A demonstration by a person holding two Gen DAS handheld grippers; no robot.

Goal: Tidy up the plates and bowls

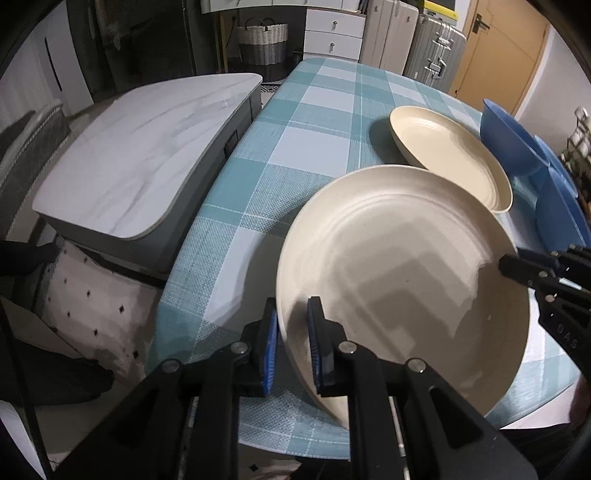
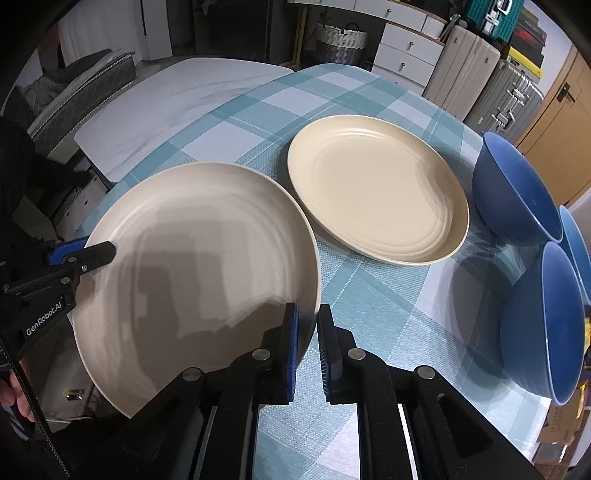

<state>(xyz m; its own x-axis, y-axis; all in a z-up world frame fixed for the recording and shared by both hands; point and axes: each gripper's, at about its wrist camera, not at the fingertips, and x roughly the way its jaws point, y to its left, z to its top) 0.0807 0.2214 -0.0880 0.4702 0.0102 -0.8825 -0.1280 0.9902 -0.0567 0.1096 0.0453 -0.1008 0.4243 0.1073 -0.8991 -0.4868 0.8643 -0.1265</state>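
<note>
Both hand-held grippers are working on the same plate: the left hand-held gripper (image 1: 291, 343) is pinching the near rim of the pale cream plate (image 1: 402, 280) between its blue-padded fingers, one pad lying outside the rim and one inside the dish, with only the rim's thickness separating them. The right hand-held gripper (image 2: 306, 350) is gripping the opposite edge of that plate (image 2: 199, 266) in the same narrow way, its jaws nearly pressed together over the rim, though whether the outer pad is actually touching is hard to tell. That plate is sitting tilted, its near edge hanging past the edge of the table (image 2: 373, 306), which is wearing a teal and white checked cloth. Just beyond the held plate, a second cream plate (image 2: 376, 188) is lying flat on the cloth, its near rim almost touching the held one. To the right of that second plate, three blue bowls (image 2: 517, 192) are standing close together, tipped on their sides. Left of the table, a low marble-topped table (image 1: 144, 147) is standing lower down. Behind the table, a woven basket (image 1: 263, 40), a white drawer unit (image 1: 334, 33) and several suitcases (image 1: 436, 48) are lining the back of the room.
</note>
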